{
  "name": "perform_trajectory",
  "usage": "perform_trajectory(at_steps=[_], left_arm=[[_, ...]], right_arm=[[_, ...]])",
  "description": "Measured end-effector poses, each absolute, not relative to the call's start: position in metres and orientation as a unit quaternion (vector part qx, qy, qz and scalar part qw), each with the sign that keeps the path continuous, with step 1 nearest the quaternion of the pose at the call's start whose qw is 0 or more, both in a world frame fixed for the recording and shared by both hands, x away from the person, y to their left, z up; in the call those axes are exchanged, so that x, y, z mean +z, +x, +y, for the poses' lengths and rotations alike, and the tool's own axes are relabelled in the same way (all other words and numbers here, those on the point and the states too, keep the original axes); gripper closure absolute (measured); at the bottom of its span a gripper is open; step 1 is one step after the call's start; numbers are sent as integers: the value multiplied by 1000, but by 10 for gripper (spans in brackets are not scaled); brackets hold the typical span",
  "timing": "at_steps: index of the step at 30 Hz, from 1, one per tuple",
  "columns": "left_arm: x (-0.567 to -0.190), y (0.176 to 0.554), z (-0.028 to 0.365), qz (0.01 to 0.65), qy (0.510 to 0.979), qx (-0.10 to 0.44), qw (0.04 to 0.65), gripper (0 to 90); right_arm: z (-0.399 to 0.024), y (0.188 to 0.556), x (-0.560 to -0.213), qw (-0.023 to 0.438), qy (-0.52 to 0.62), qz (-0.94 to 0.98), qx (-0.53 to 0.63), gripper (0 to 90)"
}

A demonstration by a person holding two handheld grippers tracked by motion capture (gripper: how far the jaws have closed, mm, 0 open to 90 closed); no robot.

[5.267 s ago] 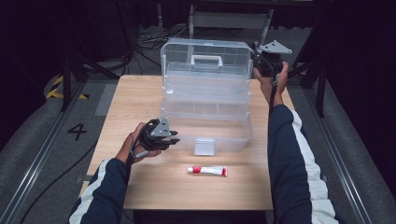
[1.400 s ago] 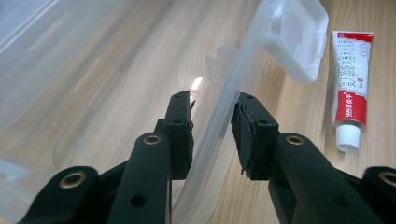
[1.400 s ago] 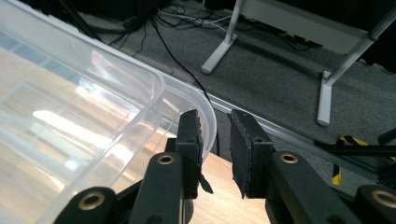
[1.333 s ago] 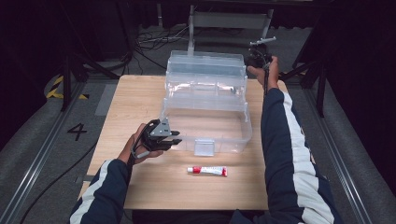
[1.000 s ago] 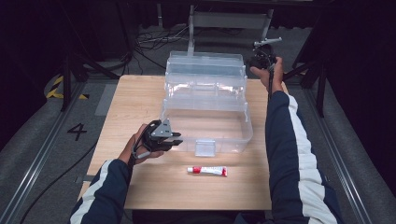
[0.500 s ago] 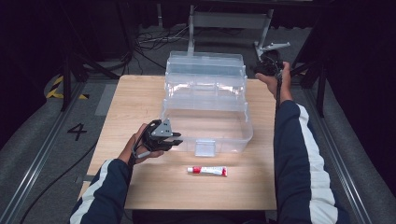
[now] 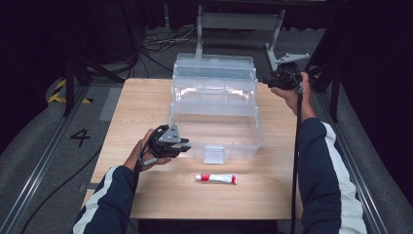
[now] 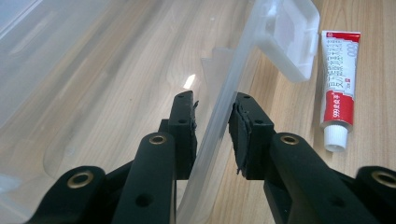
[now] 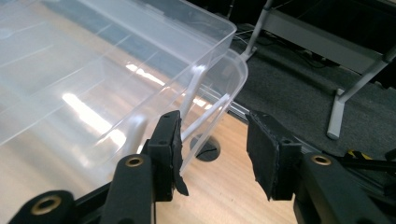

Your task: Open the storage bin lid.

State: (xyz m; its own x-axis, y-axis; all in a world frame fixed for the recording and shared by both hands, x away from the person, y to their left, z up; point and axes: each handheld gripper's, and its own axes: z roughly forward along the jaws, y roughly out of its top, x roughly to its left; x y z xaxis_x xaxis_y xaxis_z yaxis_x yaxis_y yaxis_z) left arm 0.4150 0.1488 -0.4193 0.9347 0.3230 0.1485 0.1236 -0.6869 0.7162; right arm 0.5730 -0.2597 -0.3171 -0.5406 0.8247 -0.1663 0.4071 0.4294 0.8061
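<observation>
Clear plastic is what both grippers are dealing with: the storage box (image 7: 214, 114) sits in the middle of the wooden table (image 7: 141, 102), its lid (image 7: 214, 68) now swung back and lying open behind the tub, where a few seconds ago it was standing upright. The left gripper (image 7: 181, 147) is staying where it was at the front left corner, its jaws straddling the front wall of the tub close on either side; whether the pads are actually pressing the wall I cannot tell. The right gripper (image 7: 269, 83) is drawing away from the lid's far right corner towards the table's edge, and its jaws have just been opening, so nothing is between them now; the lid's rim sits just past the left pad. That reads as the lid being released and the opening finished. A red and white tube (image 7: 215, 178) is lying on the table just in front of the box, beside its hanging latch (image 7: 214, 154), and looks like the next thing to go in.
</observation>
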Motion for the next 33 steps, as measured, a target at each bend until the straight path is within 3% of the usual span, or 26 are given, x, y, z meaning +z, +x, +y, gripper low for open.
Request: perform_trajectory(at_steps=[33], left_arm=[[-418, 410, 145, 128, 907, 156, 369, 705]], right_arm=[[-281, 456, -328, 276, 299, 820, 403, 514]])
